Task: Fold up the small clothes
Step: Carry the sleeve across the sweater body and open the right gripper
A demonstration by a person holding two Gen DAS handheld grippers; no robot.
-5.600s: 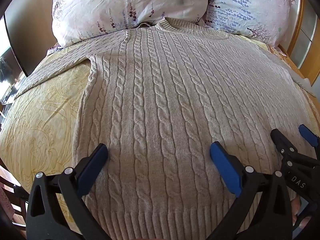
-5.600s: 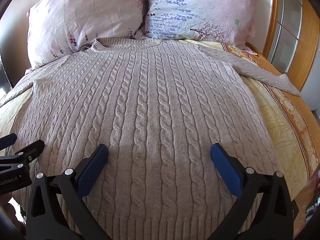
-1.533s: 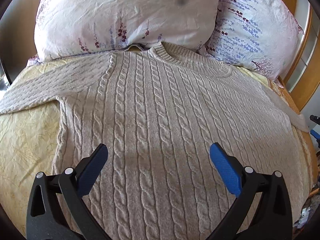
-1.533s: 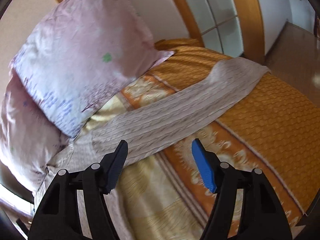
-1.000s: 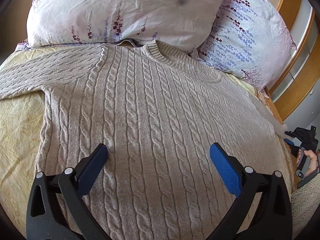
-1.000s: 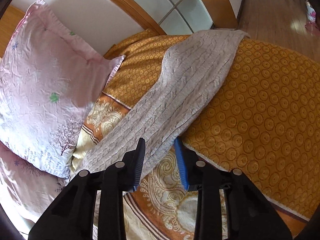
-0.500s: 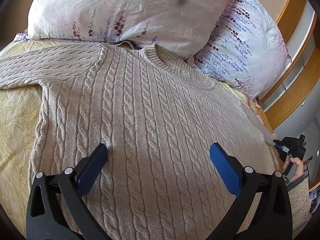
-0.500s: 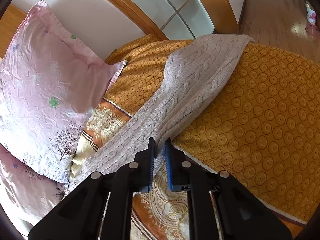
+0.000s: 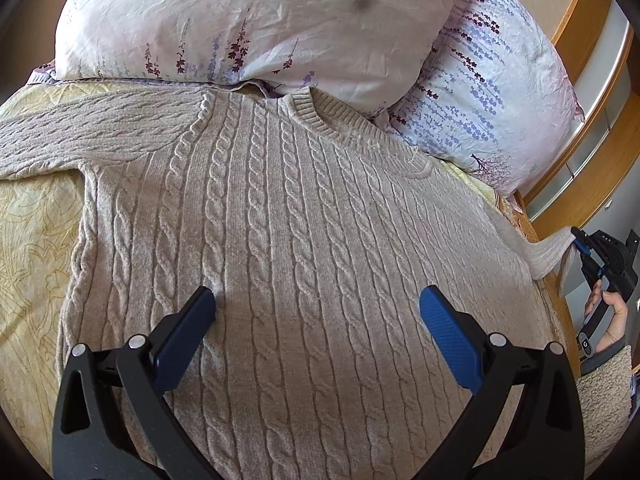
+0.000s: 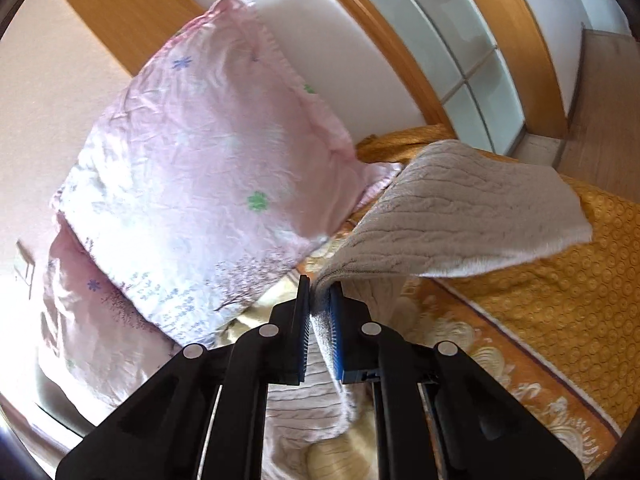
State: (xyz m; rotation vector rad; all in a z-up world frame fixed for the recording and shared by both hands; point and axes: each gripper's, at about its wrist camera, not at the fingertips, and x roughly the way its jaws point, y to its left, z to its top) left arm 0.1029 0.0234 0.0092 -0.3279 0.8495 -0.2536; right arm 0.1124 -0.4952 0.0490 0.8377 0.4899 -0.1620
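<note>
A beige cable-knit sweater (image 9: 288,240) lies flat, front up, on the bed, neck toward the pillows. Its left sleeve (image 9: 88,136) stretches out to the left. My left gripper (image 9: 316,312) is open and empty, hovering over the sweater's middle. My right gripper (image 10: 319,296) is shut on the sweater's right sleeve (image 10: 460,220) and holds it lifted off the bed; the cuff end hangs free beyond the jaws. In the left wrist view the right gripper (image 9: 580,246) shows at the bed's right edge with the raised sleeve (image 9: 548,252).
Two floral pillows (image 9: 256,20) (image 9: 500,104) lie at the head of the bed; one also shows in the right wrist view (image 10: 208,184). A yellow and orange bedspread (image 10: 560,280) covers the bed. A wooden-framed glass wardrobe (image 10: 460,60) stands to the right.
My right gripper closed on the right sleeve and lifted it off the bedspread. My left gripper stayed open over the sweater, shifting only slightly.
</note>
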